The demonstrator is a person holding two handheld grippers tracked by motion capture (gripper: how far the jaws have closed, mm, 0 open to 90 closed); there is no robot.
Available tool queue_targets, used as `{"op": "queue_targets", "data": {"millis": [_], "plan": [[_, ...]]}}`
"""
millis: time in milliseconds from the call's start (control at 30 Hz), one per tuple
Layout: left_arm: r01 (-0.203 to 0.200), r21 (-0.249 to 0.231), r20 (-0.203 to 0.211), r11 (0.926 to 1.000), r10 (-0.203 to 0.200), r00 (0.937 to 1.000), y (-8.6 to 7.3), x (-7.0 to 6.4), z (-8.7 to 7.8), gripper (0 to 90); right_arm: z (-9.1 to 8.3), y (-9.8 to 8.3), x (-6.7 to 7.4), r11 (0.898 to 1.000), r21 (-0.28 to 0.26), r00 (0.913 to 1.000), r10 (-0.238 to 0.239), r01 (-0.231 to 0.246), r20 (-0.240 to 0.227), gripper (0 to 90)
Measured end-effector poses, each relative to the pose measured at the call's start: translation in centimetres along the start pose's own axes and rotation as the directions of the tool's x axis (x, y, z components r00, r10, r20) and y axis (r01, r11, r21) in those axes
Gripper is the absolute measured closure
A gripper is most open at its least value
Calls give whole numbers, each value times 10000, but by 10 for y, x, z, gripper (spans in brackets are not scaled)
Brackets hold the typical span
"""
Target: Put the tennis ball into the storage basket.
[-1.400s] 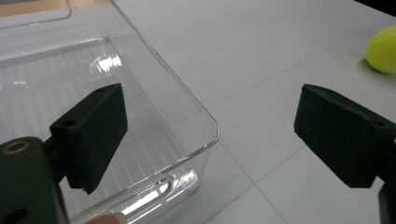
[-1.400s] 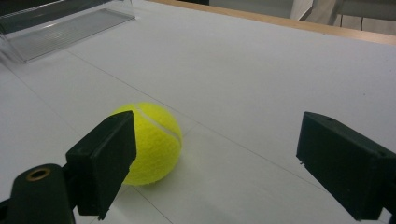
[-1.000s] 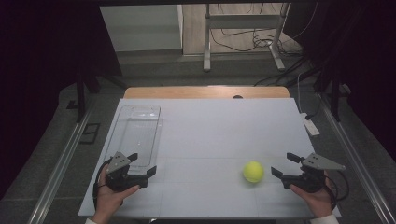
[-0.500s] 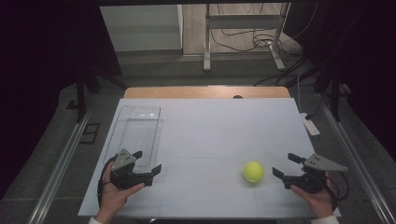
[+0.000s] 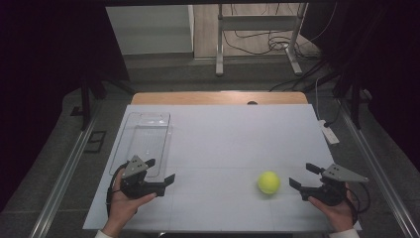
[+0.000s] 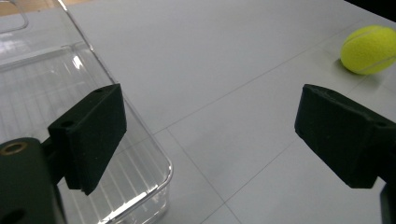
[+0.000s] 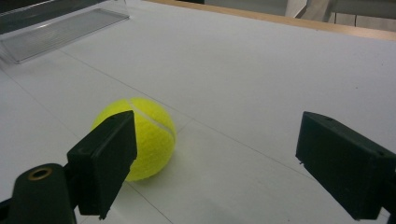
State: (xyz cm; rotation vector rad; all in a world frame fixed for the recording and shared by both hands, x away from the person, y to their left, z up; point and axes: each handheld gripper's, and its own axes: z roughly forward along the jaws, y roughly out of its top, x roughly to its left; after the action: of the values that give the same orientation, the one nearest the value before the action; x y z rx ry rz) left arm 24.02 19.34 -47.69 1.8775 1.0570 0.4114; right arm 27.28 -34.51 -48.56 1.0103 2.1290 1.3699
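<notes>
Ball point(image 5: 269, 182) was sitting loose on the white surface point(image 5: 237, 139), roughly at 4 o'clock from the middle in the high view, close to the near edge. So basically nothing was done yet, as far as I could judge: nobody had it, it wasn't in anything, it just rested there on its own.

Right tongs point(image 5: 303, 176) were parked just to the 3 o'clock side of the ball, pointing at it, with the jaws spread wide and nothing between them. In the right gripper view the ball point(image 7: 135, 137) was sitting ahead at about 10 o'clock, partly behind the left-hand pad, apart from both pads. Looked to me like the setup right before a grab, not the grab itself.

Left tongs point(image 5: 159, 171) were over at 8 o'clock, also released and holding nothing, hovering at the near end of the clear tray point(image 5: 143, 144). In the left gripper view one pad sat over the tray corner point(image 6: 154, 154) and the ball point(image 6: 369, 49) was way off at 2 o'clock. Jaws there had opened a touch more just before this, nothing in the gap.

Tray looked empty from what I could see, though it's clear plastic so take that with salt.

My guess at what was left: pretty much everything. Close in on the ball, clamp it, carry it toward 9 o'clock and likely drop it in the tray.
</notes>
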Motion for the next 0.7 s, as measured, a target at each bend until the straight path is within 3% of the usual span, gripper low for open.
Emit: {"op": "queue_targets", "data": {"millis": [700], "plan": [[-386, 199, 470, 9991, 376, 9982, 22, -13, 19, 106, -1, 0, -2, 9999, -102, 10000, 3, -3, -28, 127]]}}
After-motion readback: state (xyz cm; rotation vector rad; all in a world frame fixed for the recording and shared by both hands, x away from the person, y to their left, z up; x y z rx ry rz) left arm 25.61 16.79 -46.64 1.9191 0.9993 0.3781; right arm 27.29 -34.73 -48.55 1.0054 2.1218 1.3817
